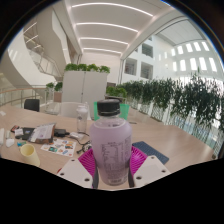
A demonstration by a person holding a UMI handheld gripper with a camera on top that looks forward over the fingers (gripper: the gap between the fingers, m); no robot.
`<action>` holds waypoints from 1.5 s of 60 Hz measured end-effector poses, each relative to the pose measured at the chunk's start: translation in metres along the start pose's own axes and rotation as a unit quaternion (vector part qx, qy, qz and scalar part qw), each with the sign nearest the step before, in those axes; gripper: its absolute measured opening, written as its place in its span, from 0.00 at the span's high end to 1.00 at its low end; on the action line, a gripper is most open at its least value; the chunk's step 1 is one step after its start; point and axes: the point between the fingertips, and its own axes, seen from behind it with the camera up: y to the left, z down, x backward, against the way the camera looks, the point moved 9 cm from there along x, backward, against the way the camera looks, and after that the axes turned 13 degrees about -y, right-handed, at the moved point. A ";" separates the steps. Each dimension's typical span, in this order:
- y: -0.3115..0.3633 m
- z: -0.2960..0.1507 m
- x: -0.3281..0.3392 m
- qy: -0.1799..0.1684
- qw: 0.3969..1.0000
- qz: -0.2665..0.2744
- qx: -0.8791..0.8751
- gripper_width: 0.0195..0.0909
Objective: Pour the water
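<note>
A clear plastic water bottle with a green screw cap [111, 140] stands upright between the fingers [112, 160] of a hand-held gripper, its long axis vertical and its cap pointing at the atrium ceiling. The magenta pads [90, 160] press against the bottle's lower body from both sides, so the fingers are clamped on it rather than merely flanking it. The bottle looks faintly pink-tinted and ribbed, with a white band below the cap; its water level cannot be made out. Beyond it, the pale wooden bench [170, 140] carries scattered papers and a small yellow cup [30, 154] well off to the left, which may be the receiving vessel. With the cap seemingly in place, pouring would call for tipping that vertical axis toward a vessel.
</note>
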 end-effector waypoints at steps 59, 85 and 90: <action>0.245 -0.018 -0.094 0.032 0.628 -0.166 0.759 0.71; 0.179 0.052 -0.080 0.021 0.984 -0.170 -0.050 0.55; 0.176 0.078 -0.081 0.036 0.978 -0.194 -0.060 0.55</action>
